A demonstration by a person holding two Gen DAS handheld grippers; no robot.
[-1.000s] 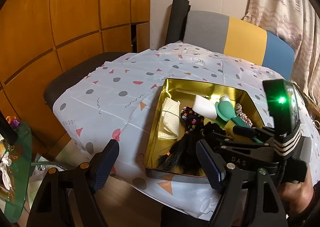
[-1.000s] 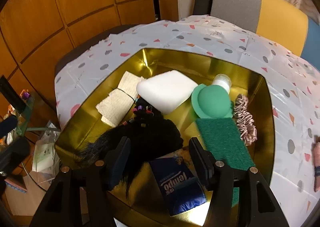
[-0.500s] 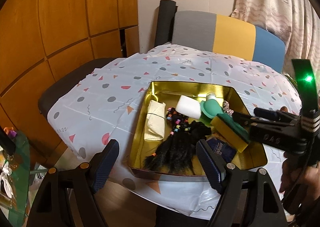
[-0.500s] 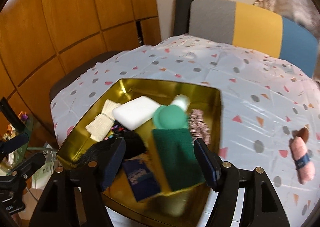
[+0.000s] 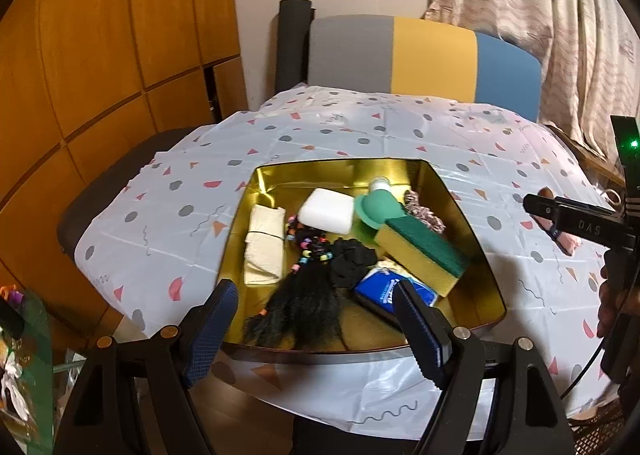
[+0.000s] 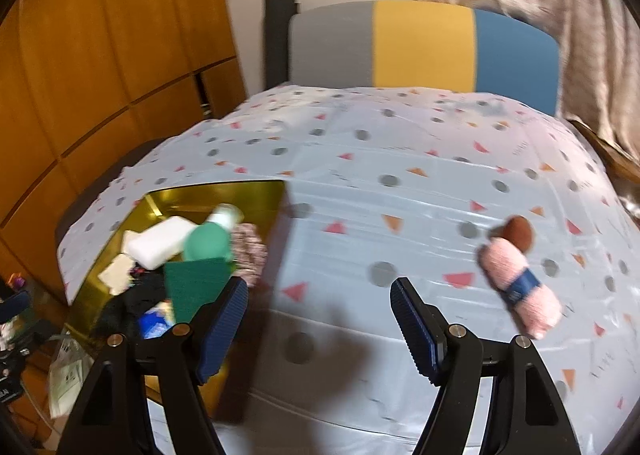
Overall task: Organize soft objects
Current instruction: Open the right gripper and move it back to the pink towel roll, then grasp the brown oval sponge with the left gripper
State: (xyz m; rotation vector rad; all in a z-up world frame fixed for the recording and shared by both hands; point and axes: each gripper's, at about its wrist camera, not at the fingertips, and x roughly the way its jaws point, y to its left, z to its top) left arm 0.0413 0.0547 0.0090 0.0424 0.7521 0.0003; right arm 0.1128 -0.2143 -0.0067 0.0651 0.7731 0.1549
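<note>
A tin (image 5: 472, 211) is sitting on the table's (image 5: 360, 135) near left part, holding a sponge (image 5: 420, 251), hairpiece (image 5: 300, 295) and folded cloth (image 5: 264, 247); a rolled towel (image 6: 520, 287) is lying well apart to its right.

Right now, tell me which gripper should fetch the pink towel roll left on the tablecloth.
Right. The right gripper, jaws opening and empty, already faces the pink towel roll; the left gripper hangs at the gold tin.

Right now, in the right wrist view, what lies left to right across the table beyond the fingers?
Gold tin holding the white sponge and green scouring sponge → bare stretch of patterned tablecloth → rolled pink cloth with blue band.
</note>
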